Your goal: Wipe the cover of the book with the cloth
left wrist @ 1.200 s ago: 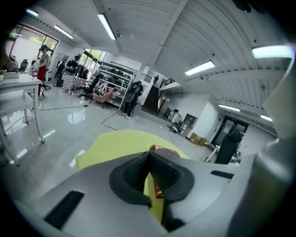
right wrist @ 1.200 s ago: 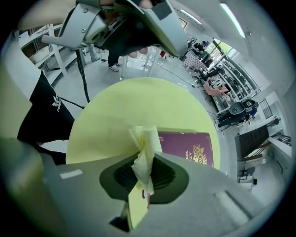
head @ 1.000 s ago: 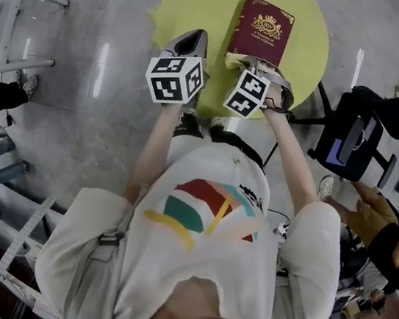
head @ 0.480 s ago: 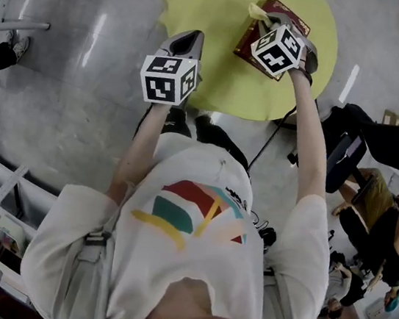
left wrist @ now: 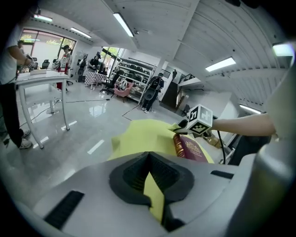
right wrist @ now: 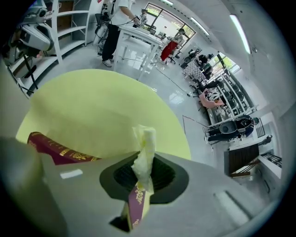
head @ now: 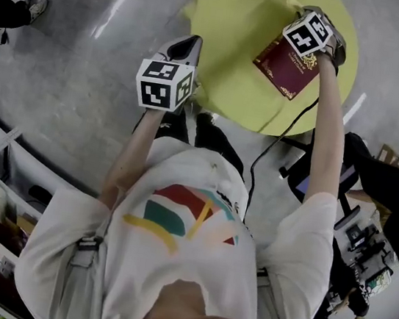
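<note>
A round yellow tabletop [head: 232, 41] is seen from above, standing on a glossy grey floor [head: 82, 100]. A dark red book [head: 283, 69] with gold ornament is laid flat on the right part of the tabletop. Its cover is turned up and its edges are set askew to the person, with the near corner close to the right rim.

The right hand-held gripper [head: 305, 11] is held over the far end of the book, pointed steeply down. A pale yellow cloth [right wrist: 144, 152] is pinched between its jaws, and a crumpled tuft of it stands out beyond the tips. In the right gripper view a strip of the red cover [right wrist: 55, 148] is seen to the left of the jaws, and another strip shows through the gap under the cloth. Whether the cloth is pressed on the cover cannot be told.

The left hand-held gripper [head: 187, 45] is held at the near left edge of the tabletop, well apart from the book. Its jaws are pressed together and nothing is held between them. In the left gripper view only yellow tabletop is seen past the tips [left wrist: 149, 178], with the book [left wrist: 194, 150] farther off to the right.
</note>
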Demonstrator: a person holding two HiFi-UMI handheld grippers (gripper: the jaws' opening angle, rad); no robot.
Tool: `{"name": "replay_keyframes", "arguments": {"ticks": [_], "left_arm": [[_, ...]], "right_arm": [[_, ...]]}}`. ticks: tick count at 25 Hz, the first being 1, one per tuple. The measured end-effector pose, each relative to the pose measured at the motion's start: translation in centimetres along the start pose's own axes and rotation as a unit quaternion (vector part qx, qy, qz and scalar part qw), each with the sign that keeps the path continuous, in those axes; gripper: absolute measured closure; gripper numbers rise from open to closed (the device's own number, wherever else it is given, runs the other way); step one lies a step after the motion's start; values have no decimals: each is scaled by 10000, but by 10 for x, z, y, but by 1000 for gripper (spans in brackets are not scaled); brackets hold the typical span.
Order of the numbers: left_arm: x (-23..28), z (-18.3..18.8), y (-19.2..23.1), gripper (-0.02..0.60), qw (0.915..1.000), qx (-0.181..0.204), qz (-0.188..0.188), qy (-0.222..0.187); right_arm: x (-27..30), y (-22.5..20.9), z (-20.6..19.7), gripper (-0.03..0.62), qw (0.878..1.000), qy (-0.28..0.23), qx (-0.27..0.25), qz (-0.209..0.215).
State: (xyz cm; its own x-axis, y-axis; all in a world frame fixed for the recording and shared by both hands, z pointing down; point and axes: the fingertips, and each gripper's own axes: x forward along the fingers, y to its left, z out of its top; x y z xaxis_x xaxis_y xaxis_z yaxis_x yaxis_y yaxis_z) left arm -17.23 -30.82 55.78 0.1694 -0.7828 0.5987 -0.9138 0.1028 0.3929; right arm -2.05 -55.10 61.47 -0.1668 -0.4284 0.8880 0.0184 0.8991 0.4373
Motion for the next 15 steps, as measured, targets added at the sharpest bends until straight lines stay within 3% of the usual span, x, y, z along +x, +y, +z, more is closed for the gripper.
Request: {"name": "replay_keyframes", "arguments": {"ticks": [10, 15], "left_arm": [[3, -7, -10, 566, 10000, -12, -73, 65], [5, -4, -13, 566, 9999, 30, -131, 36]], "right_arm": [[2, 11, 3, 565, 9999, -53, 14, 99], [-1, 23, 11, 565, 9994, -157, -302, 114]]}}
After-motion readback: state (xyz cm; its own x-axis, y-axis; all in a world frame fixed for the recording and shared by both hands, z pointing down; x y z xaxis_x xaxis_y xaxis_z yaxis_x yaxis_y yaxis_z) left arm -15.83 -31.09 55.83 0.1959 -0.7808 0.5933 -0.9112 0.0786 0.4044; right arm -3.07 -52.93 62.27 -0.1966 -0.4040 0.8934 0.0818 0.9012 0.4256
